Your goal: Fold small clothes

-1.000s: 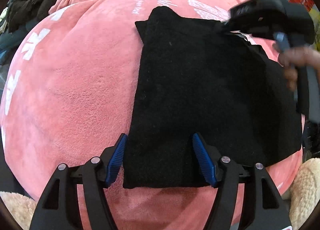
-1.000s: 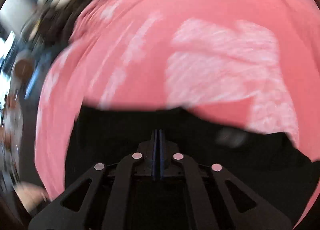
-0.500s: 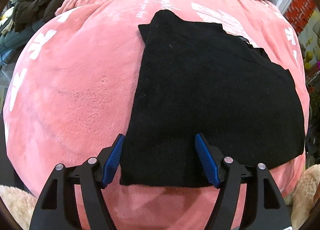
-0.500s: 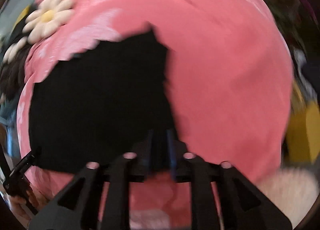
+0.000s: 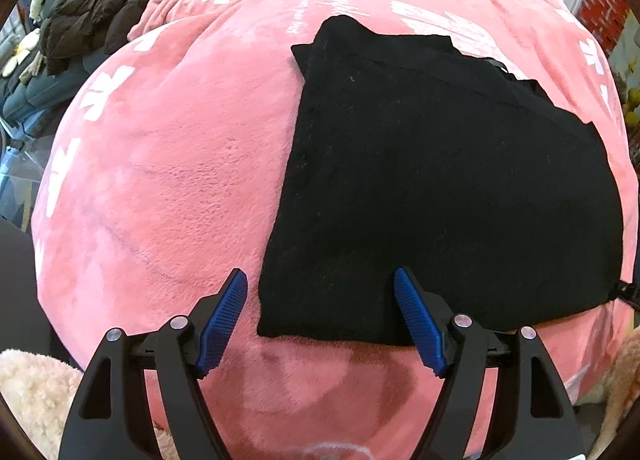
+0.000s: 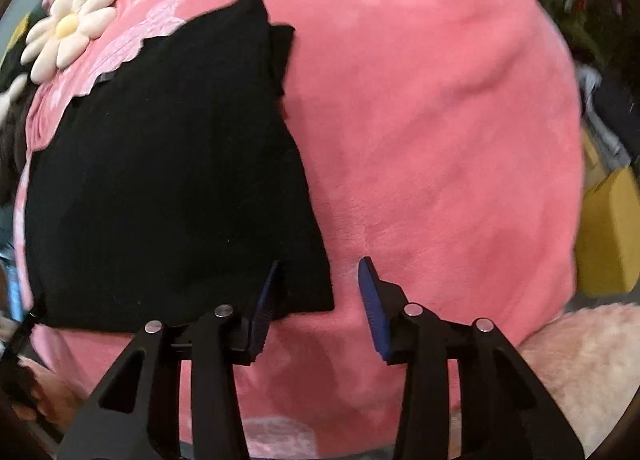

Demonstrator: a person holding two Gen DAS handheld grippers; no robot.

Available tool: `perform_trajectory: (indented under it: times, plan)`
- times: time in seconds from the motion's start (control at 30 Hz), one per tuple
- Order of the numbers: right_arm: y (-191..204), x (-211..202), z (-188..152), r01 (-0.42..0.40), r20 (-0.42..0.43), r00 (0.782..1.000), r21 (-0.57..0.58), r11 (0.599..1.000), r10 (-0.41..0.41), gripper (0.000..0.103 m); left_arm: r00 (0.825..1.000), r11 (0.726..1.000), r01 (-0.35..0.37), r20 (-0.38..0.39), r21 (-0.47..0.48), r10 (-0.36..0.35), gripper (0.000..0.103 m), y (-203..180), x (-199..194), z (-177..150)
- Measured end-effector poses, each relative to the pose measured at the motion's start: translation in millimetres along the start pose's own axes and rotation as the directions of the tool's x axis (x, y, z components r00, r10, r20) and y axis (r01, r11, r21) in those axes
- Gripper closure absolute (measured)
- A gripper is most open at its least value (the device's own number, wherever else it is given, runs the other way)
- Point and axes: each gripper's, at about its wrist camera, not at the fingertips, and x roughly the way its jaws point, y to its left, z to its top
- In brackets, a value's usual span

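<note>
Black cloth (image 5: 440,188) lies flat on the pink blanket (image 5: 160,180), already doubled over, its near hem just ahead of both sets of fingers.

Left gripper (image 5: 320,316): fingers spread wide and opening further, straddling the near-left corner; pads clear of the fabric, nothing pinched.

Right gripper (image 6: 318,292): jaws part open and closing, straddling the near-right corner. The left pad (image 6: 264,300) sits over the cloth, the other over bare blanket. No pinch that I can see.

Handling, my guess: light, limp knit, a bit fuzzy, so it should grip well and drag on the plush blanket (not slide). It will sag between two holds. Best taken at the two near corners, catching all layers at the hem, or the fold will peel apart.

Against a second ago: the right gripper was pressed shut at the cloth's far edge; it is now at the near-right corner. The left has hardly moved, only widened.
</note>
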Motion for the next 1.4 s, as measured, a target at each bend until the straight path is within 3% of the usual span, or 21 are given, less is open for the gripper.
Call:
perform_trajectory:
  times: [0.3, 0.5, 0.63, 0.7, 0.83, 0.97, 1.13, 1.27, 1.4]
  plan:
    - [-17.4, -13.5, -7.3, -0.102, 0.043, 0.994, 0.112, 0.988, 0.098, 0.062, 1.000, 1.000, -0.023, -0.005, 0.002, 0.023, 0.028, -3.7, -4.2, -5.8]
    - [1.1, -24.1, -12.0, -0.045, 0.129, 0.991, 0.018, 0.999, 0.042, 0.061, 1.000, 1.000, -0.025, -0.005, -0.003, 0.025, 0.028, -4.3, -7.8, -8.1]
    - [10.6, -46.3, -13.3, -0.042, 0.251, 0.967, -0.043, 0.998, 0.052, 0.058, 0.999, 0.999, -0.033, 0.010, 0.009, 0.033, 0.028, -7.2, -12.3, -9.9]
    - [13.5, -42.6, -13.0, -0.034, 0.233, 0.971, -0.065, 0.997, 0.048, 0.050, 1.000, 1.000, -0.027, 0.013, 0.014, 0.027, 0.028, -9.1, -15.0, -11.6]
    - [10.9, -10.6, -13.6, 0.021, 0.078, 0.997, -0.050, 0.999, -0.017, 0.051, 1.000, 0.999, -0.022, 0.013, 0.023, 0.021, 0.028, -12.1, -17.8, -14.6]
    - [5.9, -33.5, -11.2, -0.020, 0.173, 0.985, -0.021, 1.000, 0.023, 0.049, 1.000, 1.000, -0.011, 0.024, 0.015, 0.010, 0.028, -8.8, -22.1, -14.0]
    - [8.5, -33.5, -18.0, -0.006, 0.155, 0.988, -0.034, 0.999, 0.011, 0.046, 0.991, 0.983, 0.133, 0.016, -0.125, -0.132, 0.026, 9.1, -22.5, -12.7]
    - [15.1, -35.8, -22.0, 0.001, 0.165, 0.986, -0.049, 0.999, 0.007, 0.037, 0.993, 0.982, 0.106, -0.025, -0.159, -0.111, 0.025, 11.4, -13.1, -12.2]
    - [21.4, -34.9, -29.7, 0.010, 0.157, 0.988, -0.075, 0.997, 0.002, 0.037, 0.991, 0.975, 0.106, -0.061, -0.193, -0.120, 0.025, 12.0, -2.5, -11.8]
